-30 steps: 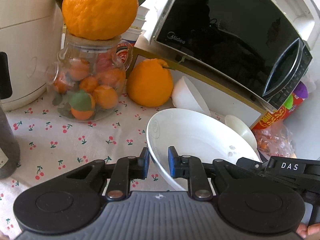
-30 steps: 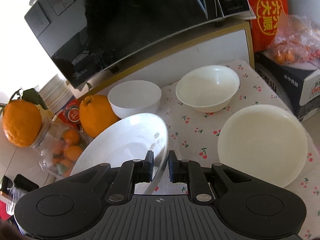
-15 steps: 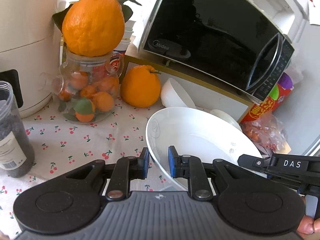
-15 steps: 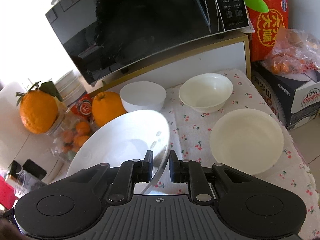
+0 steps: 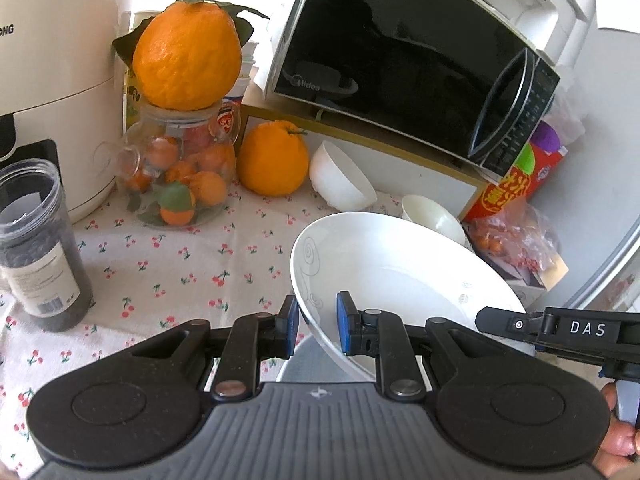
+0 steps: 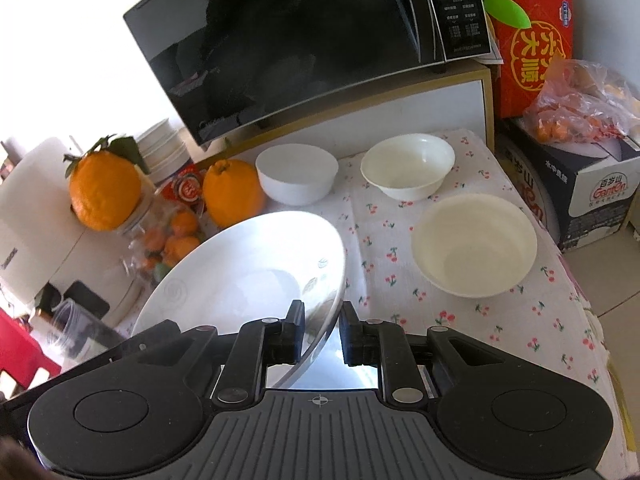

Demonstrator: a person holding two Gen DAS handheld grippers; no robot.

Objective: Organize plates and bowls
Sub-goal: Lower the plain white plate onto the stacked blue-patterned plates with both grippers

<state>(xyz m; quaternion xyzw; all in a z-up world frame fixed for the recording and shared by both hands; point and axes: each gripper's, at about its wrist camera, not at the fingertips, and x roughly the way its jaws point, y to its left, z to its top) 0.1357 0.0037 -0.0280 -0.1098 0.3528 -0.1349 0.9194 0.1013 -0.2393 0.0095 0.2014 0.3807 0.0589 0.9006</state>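
Here we have the white plate (image 5: 400, 276) lifted clear of the counter (image 6: 460, 320) and tilted, in front of the microwave (image 6: 304, 40). Our left claw (image 5: 317, 328) is clamped on the plate's near-left rim, one pad inside and one outside. Our right claw (image 6: 321, 332) pinches the opposite rim the same way (its arm, marked DAS, also shows at the right edge of the left wrist view).

Just below the microwave, on the cherry-print cloth, a white bowl (image 6: 297, 178) sits beside a cream bowl (image 6: 408, 166). A wider cream bowl (image 6: 474, 244) rests nearer to us, further from the microwave and well apart from the plate. To the microwave's left an orange (image 6: 232, 192) lies on the cloth, next to a glass jar (image 5: 180, 176) of small fruit with a big orange (image 5: 188, 56) on its lid.
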